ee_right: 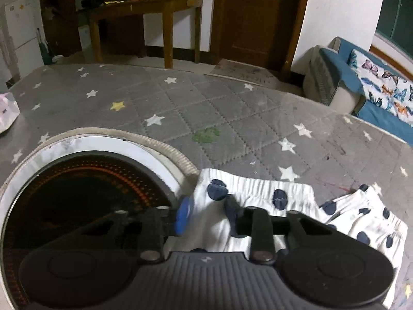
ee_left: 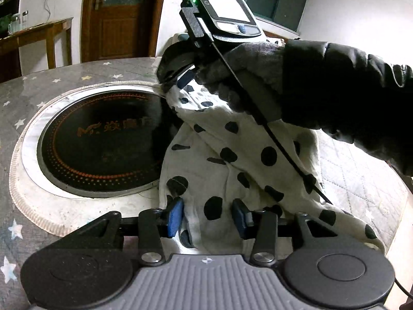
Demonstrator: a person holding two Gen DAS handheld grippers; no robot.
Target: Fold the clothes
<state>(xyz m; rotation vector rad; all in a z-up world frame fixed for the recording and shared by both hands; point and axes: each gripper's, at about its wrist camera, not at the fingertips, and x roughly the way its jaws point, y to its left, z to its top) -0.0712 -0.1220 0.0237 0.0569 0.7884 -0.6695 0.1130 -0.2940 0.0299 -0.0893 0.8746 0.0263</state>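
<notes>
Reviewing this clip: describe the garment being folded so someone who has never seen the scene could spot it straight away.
Start from the round table under a grey quilted cover with stars, which has a black round cooktop sunk in its middle. Beside the cooktop's rim lies the garment, crumpled, with an elastic waistband. It is the only white cloth with big dark blue dots, and both grippers are on it.

Orange "M" logo, unreadable characters, on black cooktop [ee_left: 103, 139]
</notes>
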